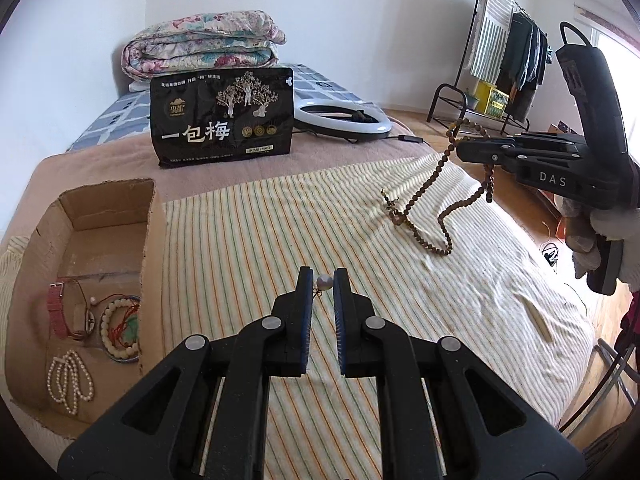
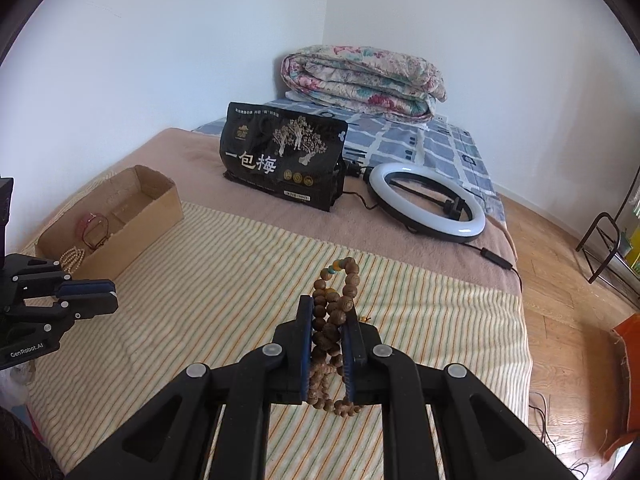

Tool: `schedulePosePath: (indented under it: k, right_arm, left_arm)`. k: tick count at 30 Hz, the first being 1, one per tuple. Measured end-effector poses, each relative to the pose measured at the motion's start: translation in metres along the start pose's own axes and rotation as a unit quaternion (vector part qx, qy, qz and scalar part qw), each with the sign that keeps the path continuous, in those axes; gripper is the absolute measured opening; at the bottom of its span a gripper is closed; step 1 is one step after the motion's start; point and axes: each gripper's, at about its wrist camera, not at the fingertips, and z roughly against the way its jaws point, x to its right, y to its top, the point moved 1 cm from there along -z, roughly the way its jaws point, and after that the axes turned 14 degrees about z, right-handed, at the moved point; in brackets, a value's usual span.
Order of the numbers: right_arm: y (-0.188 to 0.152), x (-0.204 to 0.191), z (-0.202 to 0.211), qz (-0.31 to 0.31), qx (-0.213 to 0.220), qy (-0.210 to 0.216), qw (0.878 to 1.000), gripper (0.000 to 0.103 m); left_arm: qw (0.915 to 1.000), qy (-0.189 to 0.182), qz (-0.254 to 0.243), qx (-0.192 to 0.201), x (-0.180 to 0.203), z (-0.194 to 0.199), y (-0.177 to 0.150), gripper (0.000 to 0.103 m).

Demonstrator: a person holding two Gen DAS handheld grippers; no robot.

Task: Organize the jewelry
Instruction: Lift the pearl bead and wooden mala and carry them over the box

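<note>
Right gripper [image 2: 327, 344] clamped on wooden bead strand [image 1: 434, 184], hanging down onto striped cloth [image 1: 280, 220]. Left gripper [image 1: 323, 280] nearly closed, pinching pearl earring [image 1: 324, 281]; hook hard to discern.

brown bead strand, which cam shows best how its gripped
The right wrist view: the brown bead strand sits bunched between the right gripper's pads, close up. The left wrist view shows that gripper side-on, the strand dangling from it down to the striped blanket.
</note>
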Motion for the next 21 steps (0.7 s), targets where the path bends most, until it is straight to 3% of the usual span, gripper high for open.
schedulePosePath:
  k: [12, 21]
  right_arm:
    - [0.057, -0.025, 0.059, 0.030, 0.048, -0.013, 0.998, 0.011]
    - [0.103, -0.061, 0.090, 0.054, 0.089, 0.004, 0.995, 0.011]
  left_arm:
    - [0.9991, 0.000, 0.009, 0.041, -0.015, 0.055, 0.019, 0.008]
    - [0.9975, 0.012, 0.010, 0.069, -0.034, 0.091, 0.027, 0.008]
